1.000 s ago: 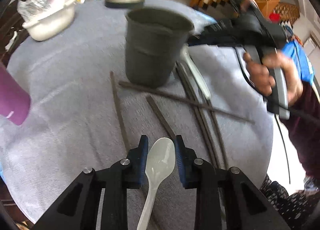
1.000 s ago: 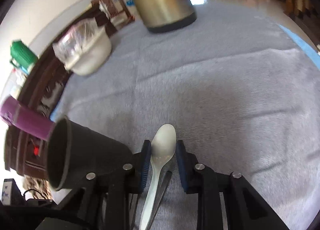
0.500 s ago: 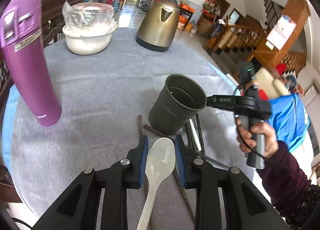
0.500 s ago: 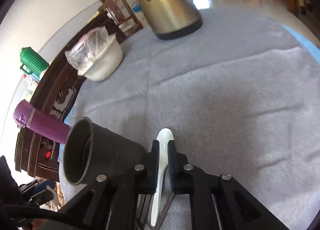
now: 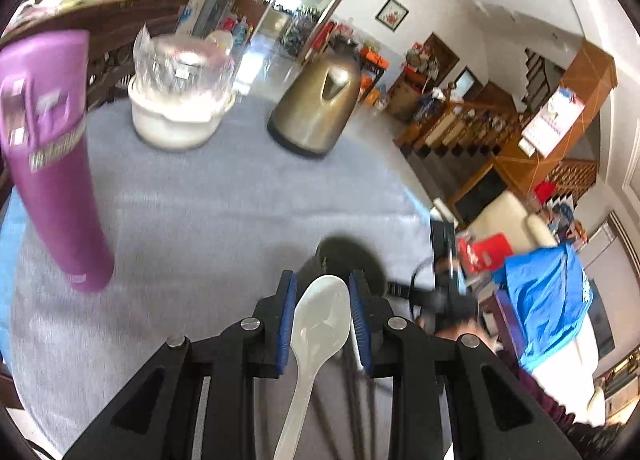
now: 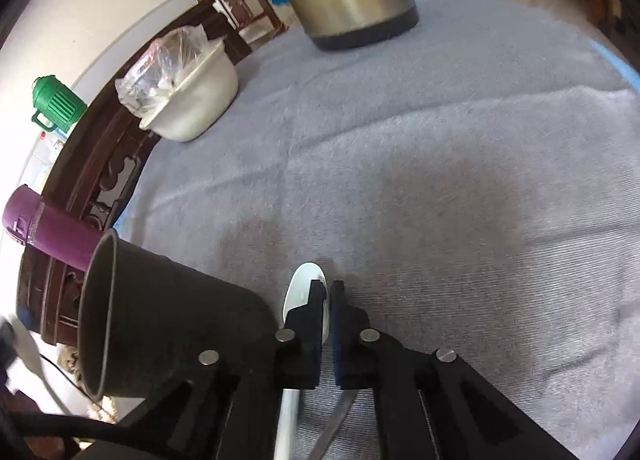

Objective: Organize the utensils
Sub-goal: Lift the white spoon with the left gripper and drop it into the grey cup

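White plastic fills the grip of the left hand-held gripper: a soup spoon sits bowl-forward between its blue pads, clamped at the sides of the bowl, with the handle running back under the black fingers toward the camera. It is held above the table, which is covered in a grey cloth, and the dark cup stands just beyond the spoon's tip. To the left a purple bottle stands upright; farther back are a white pot topped with clear plastic and a bronze kettle. The other gripper's black body and the hand on it show blurred at the right of this view. In the right wrist view the right hand-held gripper has its fingers drawn together down at the cloth, nipping the edge of a second white spoon whose bowl pokes out just left of the tips and whose handle trails back beneath the fingers beside a dark, thin utensil, possibly a chopstick. The dark cup stands immediately left of this gripper, its mouth open toward the left edge of the frame, and the purple bottle lies beyond it in view. A green flask stands off the table by the wall.
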Available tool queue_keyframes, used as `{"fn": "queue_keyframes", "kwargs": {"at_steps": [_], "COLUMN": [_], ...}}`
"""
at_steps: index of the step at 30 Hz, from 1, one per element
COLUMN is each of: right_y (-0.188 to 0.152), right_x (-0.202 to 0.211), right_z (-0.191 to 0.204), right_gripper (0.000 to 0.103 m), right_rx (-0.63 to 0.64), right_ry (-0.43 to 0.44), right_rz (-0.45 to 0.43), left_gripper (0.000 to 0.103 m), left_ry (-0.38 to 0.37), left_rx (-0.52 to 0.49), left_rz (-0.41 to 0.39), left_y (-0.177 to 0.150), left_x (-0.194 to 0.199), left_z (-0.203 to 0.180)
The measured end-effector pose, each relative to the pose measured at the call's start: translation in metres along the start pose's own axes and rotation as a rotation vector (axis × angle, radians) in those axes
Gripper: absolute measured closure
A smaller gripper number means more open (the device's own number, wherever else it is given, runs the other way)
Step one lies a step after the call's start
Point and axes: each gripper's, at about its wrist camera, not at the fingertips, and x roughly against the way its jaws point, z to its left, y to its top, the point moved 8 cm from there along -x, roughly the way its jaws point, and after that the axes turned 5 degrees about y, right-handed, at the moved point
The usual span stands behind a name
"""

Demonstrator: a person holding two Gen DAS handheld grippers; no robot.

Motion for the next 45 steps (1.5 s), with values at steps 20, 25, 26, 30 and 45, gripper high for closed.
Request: {"fn": "queue_keyframes", "kwargs": {"at_steps": [20, 25, 26, 30, 45], "right_y": [0.003, 0.000, -0.002, -0.003, 0.002], "right_x": [0.010, -0.005, -0.008, -0.010, -0.004], "right_z": [-0.010, -0.009, -0.009, -0.010, -0.007], "right_gripper": [0.098, 0.098, 0.098, 0.098, 0.101], "right_rx": [-0.116, -0.130, -0.129, -0.148, -0.073], "right_ry": [0.148, 0.169, 0.168, 0.203, 0.152], "right_rz": [0.005, 0.055, 0.065, 0.082, 0.000], "left_gripper": [0.075, 0.075, 0.075, 0.075, 0.074], "left_ry": [-0.018, -0.002, -0.002, -0.019, -0.035], "left_rx": [0.063, 0.055, 0.047, 0.020, -0.050], "left_rz": [-0.202, -0.247, -0.247, -0.206, -0.230], "left_y": [0.067, 0.059, 0.058, 0.055, 0.070], "left_x": [-0.080, -0.082, -0.082, -0.090, -0.075], "left_z": [-0.036, -0.028, -0.029, -0.036, -0.056]}}
